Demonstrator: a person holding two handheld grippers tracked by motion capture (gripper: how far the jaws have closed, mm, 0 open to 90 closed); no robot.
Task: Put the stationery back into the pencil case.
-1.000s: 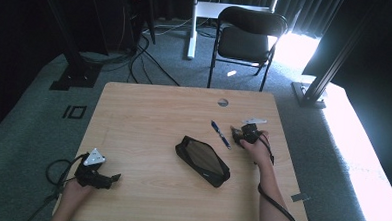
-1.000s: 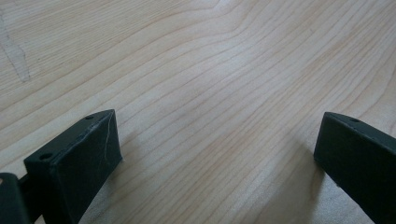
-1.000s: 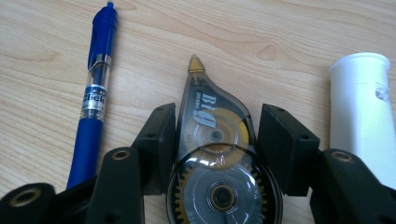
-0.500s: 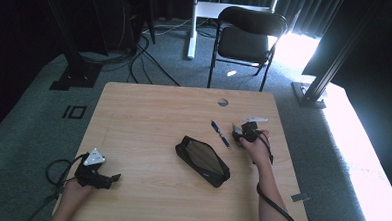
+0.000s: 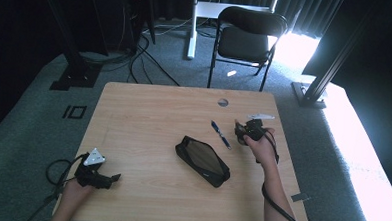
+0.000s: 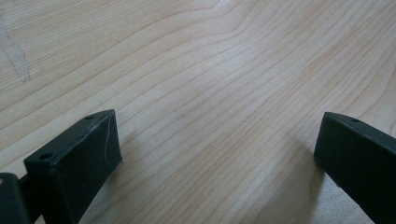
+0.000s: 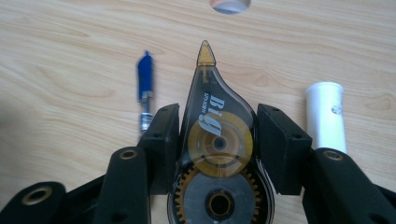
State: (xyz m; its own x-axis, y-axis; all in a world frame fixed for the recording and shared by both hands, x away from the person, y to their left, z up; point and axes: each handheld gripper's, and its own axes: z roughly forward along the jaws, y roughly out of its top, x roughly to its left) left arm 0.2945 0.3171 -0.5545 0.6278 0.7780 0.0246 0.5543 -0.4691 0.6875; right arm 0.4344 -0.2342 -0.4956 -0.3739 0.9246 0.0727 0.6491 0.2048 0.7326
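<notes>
Centrally in the right gripper view, we see our right gripper (image 7: 217, 149) pinching a tape dispenser (image 7: 217, 140) lengthwise between its fingers, tip pointing up-frame; left gripper (image 6: 215, 154) fingers spread over the surface (image 6: 210, 70).

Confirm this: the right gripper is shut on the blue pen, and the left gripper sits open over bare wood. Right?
Not quite. The right gripper is shut on the correction tape, not the pen, which lies loose beside it on the table, as the right gripper view shows. The left gripper does sit open over bare wood.
</notes>
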